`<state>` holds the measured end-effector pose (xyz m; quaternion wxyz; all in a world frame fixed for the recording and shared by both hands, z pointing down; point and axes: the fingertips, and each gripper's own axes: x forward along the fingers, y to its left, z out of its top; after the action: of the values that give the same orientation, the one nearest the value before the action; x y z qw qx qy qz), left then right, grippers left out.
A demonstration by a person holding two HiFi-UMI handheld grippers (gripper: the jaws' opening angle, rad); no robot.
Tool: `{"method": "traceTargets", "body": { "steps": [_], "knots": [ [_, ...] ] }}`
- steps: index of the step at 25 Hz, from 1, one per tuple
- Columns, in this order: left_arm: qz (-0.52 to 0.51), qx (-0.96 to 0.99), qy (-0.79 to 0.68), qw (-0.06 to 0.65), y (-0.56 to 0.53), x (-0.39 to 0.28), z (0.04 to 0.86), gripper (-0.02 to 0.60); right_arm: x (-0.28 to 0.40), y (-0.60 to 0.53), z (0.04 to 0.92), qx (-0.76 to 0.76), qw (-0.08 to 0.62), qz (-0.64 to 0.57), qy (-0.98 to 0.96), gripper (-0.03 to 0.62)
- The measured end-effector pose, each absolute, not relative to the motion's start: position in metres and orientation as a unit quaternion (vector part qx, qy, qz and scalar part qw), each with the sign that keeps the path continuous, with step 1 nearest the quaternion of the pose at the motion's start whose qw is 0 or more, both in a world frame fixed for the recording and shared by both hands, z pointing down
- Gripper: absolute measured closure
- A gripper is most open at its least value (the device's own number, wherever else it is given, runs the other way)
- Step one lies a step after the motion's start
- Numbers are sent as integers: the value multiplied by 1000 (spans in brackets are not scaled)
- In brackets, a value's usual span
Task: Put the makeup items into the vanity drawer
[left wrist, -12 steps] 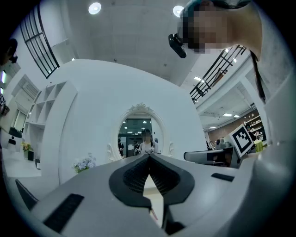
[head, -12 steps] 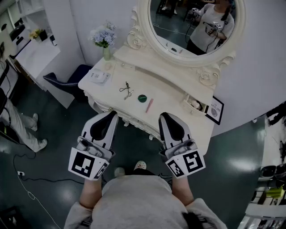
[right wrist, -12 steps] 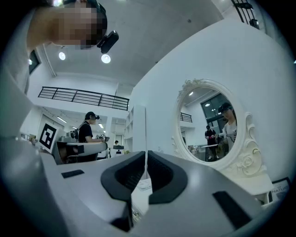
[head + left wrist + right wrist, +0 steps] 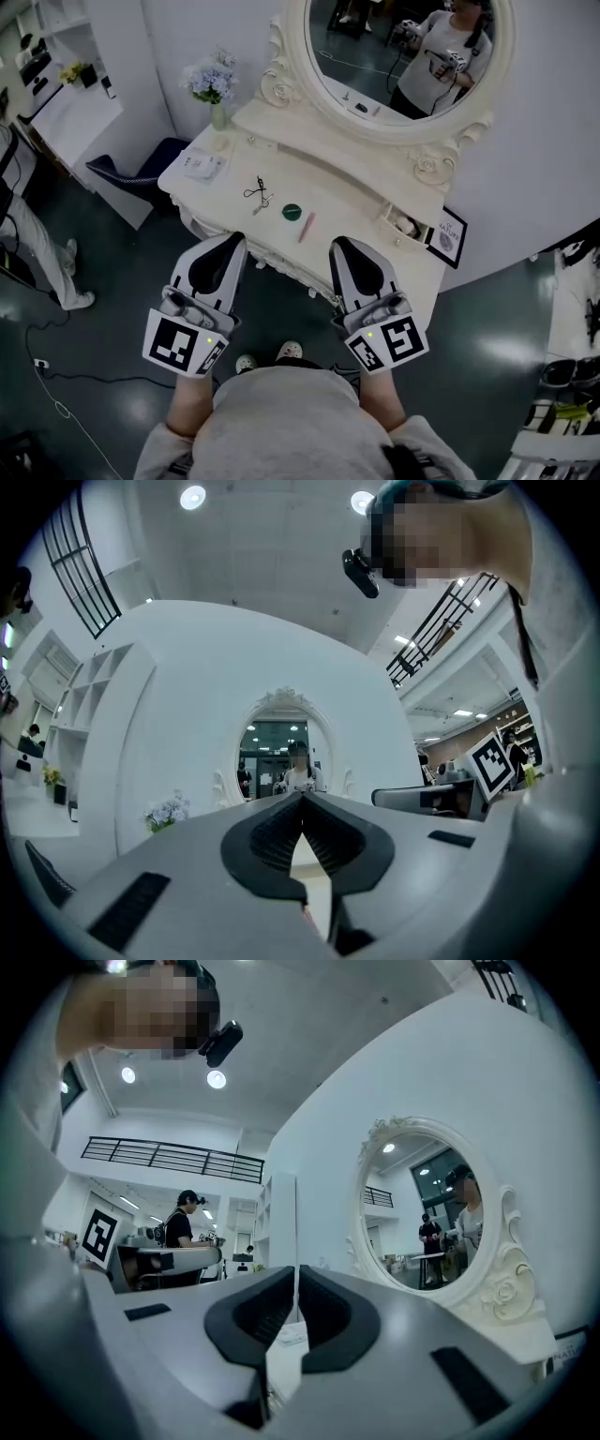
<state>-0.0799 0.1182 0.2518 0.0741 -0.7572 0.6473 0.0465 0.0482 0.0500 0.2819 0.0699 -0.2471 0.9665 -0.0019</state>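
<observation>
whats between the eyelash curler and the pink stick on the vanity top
A round green case lies between the eyelash curler and the pink stick. It shows in the head view only.

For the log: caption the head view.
Left gripper and right gripper, jaws shut, hover before the vanity bearing curler, green compact, pink stick.

Vanity top [image 4: 347, 192] smooth cream gloss; mirror [image 4: 403, 47] reflective glass; eyelash curler [image 4: 257, 195] metal; floor [image 4: 112, 309] dark, glossy.
</observation>
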Motion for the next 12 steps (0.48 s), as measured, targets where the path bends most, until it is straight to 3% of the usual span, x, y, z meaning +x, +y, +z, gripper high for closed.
{"method": "traceTargets", "body": {
  "steps": [12],
  "knots": [
    [47, -741, 665, 80, 94, -68, 254, 568, 58, 18, 286, -219, 82, -14, 972, 566]
  ]
}}
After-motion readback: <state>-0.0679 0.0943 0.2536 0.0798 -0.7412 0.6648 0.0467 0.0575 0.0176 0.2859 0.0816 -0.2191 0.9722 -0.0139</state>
